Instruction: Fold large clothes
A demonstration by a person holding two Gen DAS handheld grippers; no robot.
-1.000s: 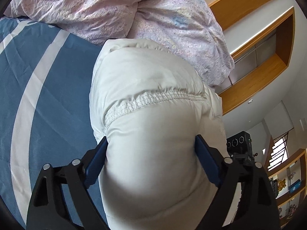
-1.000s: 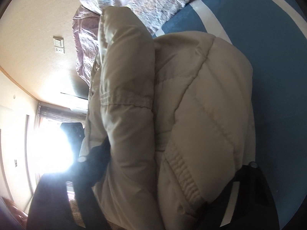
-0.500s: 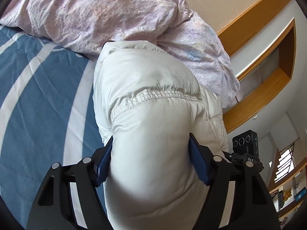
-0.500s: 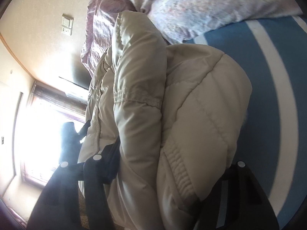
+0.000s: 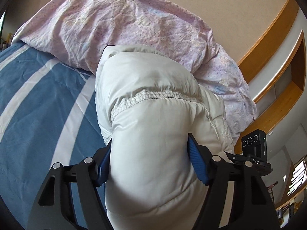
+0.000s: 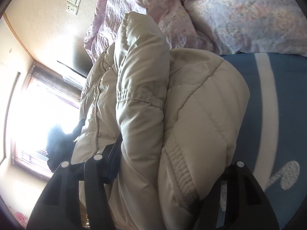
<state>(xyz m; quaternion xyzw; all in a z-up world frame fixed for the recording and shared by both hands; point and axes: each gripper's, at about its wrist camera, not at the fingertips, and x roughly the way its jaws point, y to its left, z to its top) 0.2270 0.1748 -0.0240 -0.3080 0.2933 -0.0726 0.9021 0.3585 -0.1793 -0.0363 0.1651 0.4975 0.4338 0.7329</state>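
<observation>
A pale, quilted puffer jacket [image 5: 153, 118] is held bundled above a bed covered with a blue sheet with white stripes [image 5: 38, 99], its far end lying against a heap of lilac floral bedding [image 5: 134, 23]. The left gripper [image 5: 148, 164] is seen with its blue fingers [image 5: 195, 159] pressed into either side of a thick padded roll, just below an elasticated seam. The right gripper [image 6: 167, 174] is clamped on the other part of the same bundle, where a folded sleeve and a quilted panel are stacked; its right-hand finger is hidden behind the cloth, so the contact on that side can only be presumed.

The garment is judged to be light for its bulk, soft and springy: the filling will be squeezed flat under pressure and will puff back once released, so folds are unlikely to hold unaided. The shell looks smooth and probably slippery, so that a shallow pinch could slide off. A deep hold across several layers, as taken now, is favoured, and the stitched seams and elastic bands offer the firmest purchase. Nothing fragile is apparent.
</observation>
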